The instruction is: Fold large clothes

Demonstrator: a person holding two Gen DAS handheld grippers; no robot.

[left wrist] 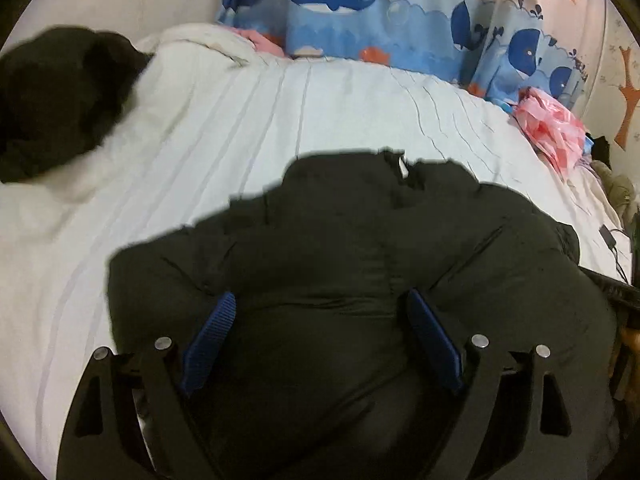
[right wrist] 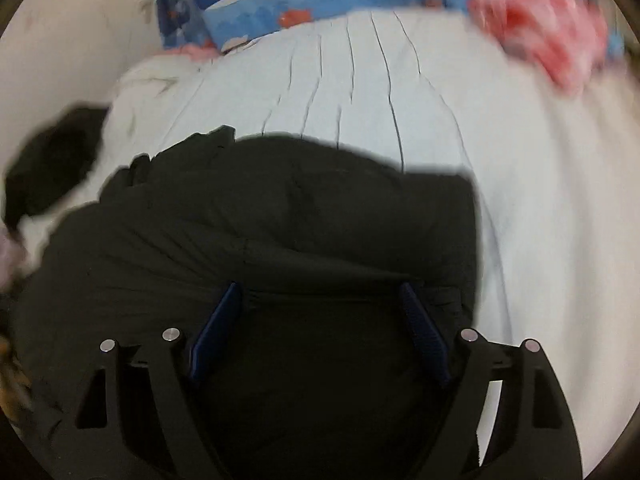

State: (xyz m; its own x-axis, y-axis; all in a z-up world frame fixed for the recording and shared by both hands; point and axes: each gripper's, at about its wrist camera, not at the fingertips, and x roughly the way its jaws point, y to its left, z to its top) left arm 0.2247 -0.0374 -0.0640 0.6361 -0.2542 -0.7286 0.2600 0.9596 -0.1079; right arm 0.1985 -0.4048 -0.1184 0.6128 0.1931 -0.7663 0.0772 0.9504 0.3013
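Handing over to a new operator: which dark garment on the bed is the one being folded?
On the white bed sheet, find the black puffer jacket spread at the near edge. Unlike the black bundle far left, it's quilted with a white collar tag.

jacket (left wrist: pixel 360 280): black padded cloth, matt, softly puffed with stitched seams
bed sheet (left wrist: pixel 240 128): pale cloth, matt, creased in long lines
left gripper (left wrist: pixel 320 308): black matt plastic arms, round shiny metal pins
pads (left wrist: pixel 212 332): blue, ribbed, rough-looking
right gripper (right wrist: pixel 320 296): same black plastic, metal pins, blue ribbed pads
curtain (left wrist: pixel 360 8): printed cloth, far side
pink bag (left wrist: pixel 548 124): thin crinkled plastic, slightly glossy, far right
dark garment (left wrist: pixel 52 100): black matt cloth, far left
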